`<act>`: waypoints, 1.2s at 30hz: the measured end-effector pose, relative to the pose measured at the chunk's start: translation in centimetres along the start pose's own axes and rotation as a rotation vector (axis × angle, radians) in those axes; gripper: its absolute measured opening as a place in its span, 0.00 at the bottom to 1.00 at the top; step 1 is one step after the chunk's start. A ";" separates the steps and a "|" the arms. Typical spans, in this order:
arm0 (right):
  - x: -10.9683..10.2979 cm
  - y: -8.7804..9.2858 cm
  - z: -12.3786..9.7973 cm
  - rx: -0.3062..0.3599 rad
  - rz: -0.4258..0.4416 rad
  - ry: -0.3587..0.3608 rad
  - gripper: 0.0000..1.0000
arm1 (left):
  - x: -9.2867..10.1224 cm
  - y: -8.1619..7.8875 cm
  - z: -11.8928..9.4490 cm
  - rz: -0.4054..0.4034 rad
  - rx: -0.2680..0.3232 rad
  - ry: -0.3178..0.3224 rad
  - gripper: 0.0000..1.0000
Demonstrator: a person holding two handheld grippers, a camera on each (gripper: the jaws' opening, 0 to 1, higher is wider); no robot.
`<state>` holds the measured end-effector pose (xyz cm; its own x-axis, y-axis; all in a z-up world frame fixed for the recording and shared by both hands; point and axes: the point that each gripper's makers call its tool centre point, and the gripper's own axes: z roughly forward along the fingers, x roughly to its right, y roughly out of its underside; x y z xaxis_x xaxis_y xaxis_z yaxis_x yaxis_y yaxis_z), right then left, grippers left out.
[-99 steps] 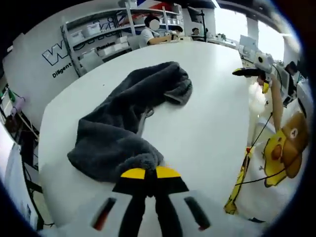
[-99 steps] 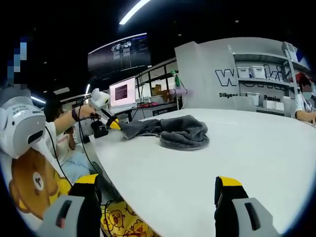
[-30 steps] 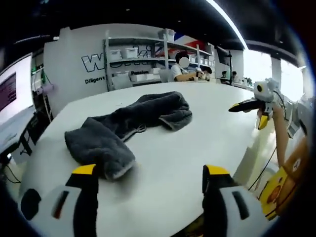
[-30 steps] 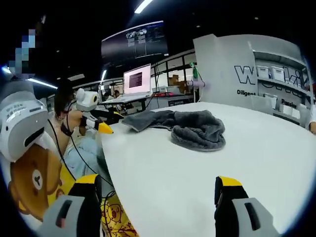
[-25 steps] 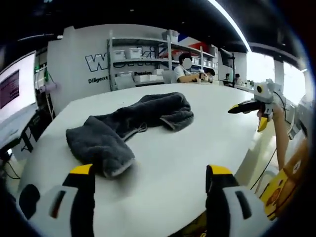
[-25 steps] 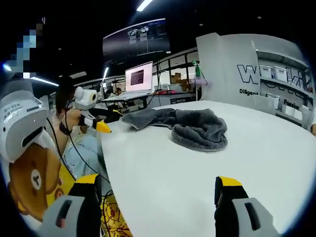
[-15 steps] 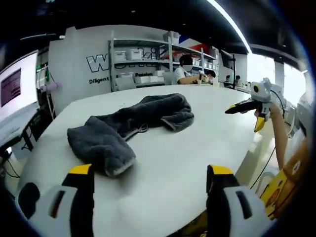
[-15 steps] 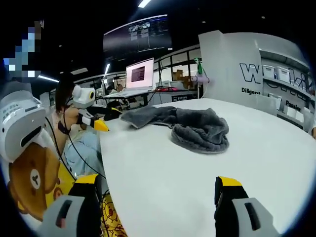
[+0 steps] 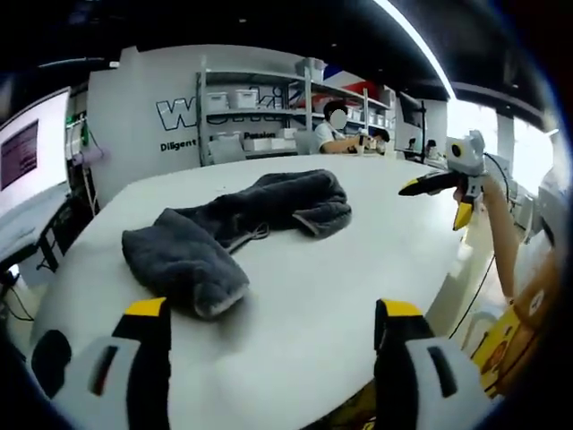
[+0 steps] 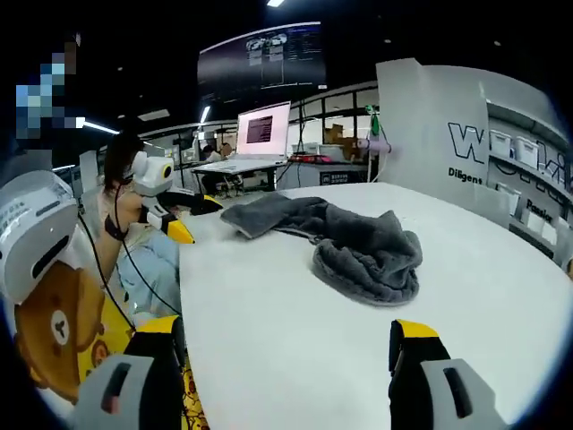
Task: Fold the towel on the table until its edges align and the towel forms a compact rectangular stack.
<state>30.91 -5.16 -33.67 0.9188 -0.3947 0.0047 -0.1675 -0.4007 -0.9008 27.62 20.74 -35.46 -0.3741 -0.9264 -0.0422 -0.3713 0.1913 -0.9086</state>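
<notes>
We hold our left gripper (image 9: 264,313) low over the near edge of the white table (image 9: 358,242), jaws spread wide and gripping nothing. Our right gripper (image 10: 286,336) sits the same way, spread and empty. Beyond them the dark grey towel (image 9: 228,228) lies crumpled mid-table, unfolded, apart from both grippers. Farther right in the left gripper view, our right forearm (image 9: 498,235) reaches up off the table edge. Shelves (image 9: 269,112) stand behind.

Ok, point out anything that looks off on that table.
The towel lies crumpled in a long twisted heap on the table, not folded, edges nowhere aligned. Both grippers, left and right, are open and off it.
</notes>
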 end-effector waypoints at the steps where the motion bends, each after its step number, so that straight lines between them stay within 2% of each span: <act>1: 0.0 -0.3 0.2 -0.003 -0.011 -0.008 0.98 | -0.1 0.0 -0.1 0.000 0.000 -0.004 0.99; 3: -0.2 -1.2 1.0 -0.033 -0.074 -0.051 0.97 | -0.3 0.0 -0.3 0.001 0.003 -0.020 0.99; 8: -1.3 -2.6 3.3 -0.076 -0.134 -0.164 0.93 | -0.1 -0.1 -0.6 0.001 0.006 -0.024 0.99; 16: -1.1 -3.6 8.6 -0.177 -0.200 -0.230 0.87 | -0.2 -0.1 -0.7 0.002 0.011 -0.050 0.99; 18: -0.6 -3.6 9.9 -0.201 -0.197 -0.232 0.84 | -0.2 -0.3 -0.7 0.000 0.020 -0.052 0.99; 21: 1.2 -3.0 11.8 -0.257 -0.189 -0.183 0.79 | 0.0 -0.5 -0.6 0.004 0.026 -0.046 0.99; 26: 2.8 -3.0 13.9 -0.268 -0.173 -0.160 0.78 | 0.0 -0.4 -0.5 0.005 0.021 -0.040 0.99; 30: 3.8 -2.3 15.2 -0.306 -0.177 -0.140 0.77 | 0.0 -0.4 -0.6 0.002 0.025 -0.040 0.99; 36: 4.1 -1.8 16.8 -0.321 -0.176 -0.149 0.70 | -0.2 0.0 -0.5 -0.018 0.029 -0.043 0.99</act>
<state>40.95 7.81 -39.30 0.9812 -0.1825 0.0624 -0.0848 -0.6988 -0.7103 27.28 21.11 -35.19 -0.3308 -0.9427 -0.0429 -0.3528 0.1657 -0.9209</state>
